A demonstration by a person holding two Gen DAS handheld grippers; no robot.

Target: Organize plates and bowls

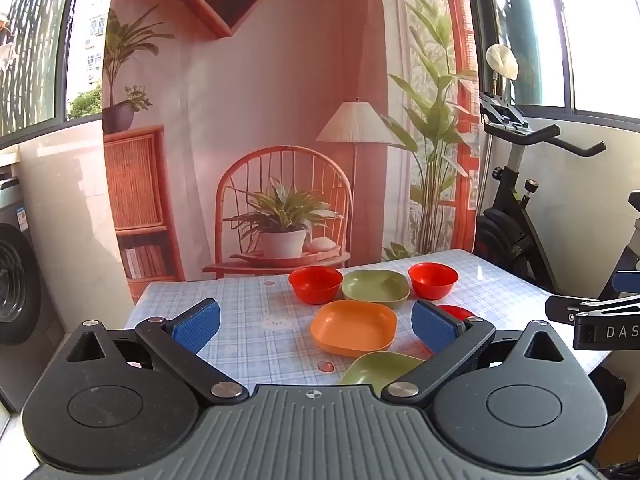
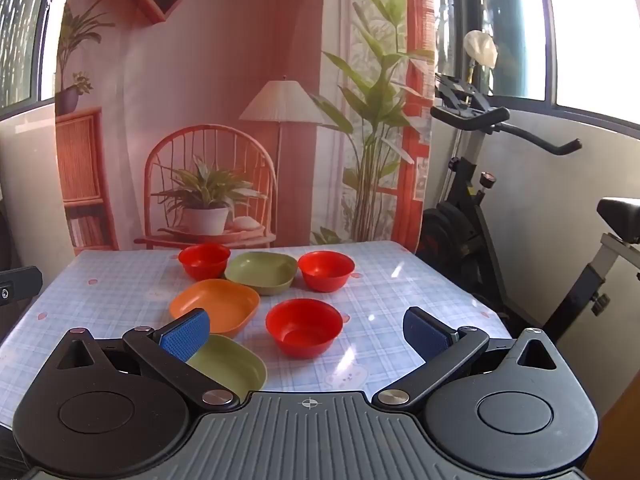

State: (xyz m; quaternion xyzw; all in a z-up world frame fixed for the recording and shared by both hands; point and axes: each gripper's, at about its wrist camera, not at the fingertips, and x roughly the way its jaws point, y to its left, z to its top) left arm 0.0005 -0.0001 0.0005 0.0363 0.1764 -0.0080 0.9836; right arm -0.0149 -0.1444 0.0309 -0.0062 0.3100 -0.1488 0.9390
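Note:
On the checked table (image 1: 240,304) stand three red bowls and three square plates. In the left wrist view: red bowl (image 1: 315,283), red bowl (image 1: 433,279), a third red bowl (image 1: 458,312) mostly hidden behind my finger, green plate (image 1: 376,287), orange plate (image 1: 354,327), near green plate (image 1: 378,368). In the right wrist view: red bowls (image 2: 204,261), (image 2: 326,270), (image 2: 304,326), green plate (image 2: 261,272), orange plate (image 2: 215,306), near green plate (image 2: 230,364). My left gripper (image 1: 316,326) is open above the near side. My right gripper (image 2: 306,334) is open, empty.
An exercise bike (image 2: 480,208) stands right of the table. A washing machine (image 1: 16,280) stands at the left. A printed backdrop (image 1: 280,120) hangs behind the table. The right gripper's body (image 1: 592,316) shows at the right edge of the left wrist view.

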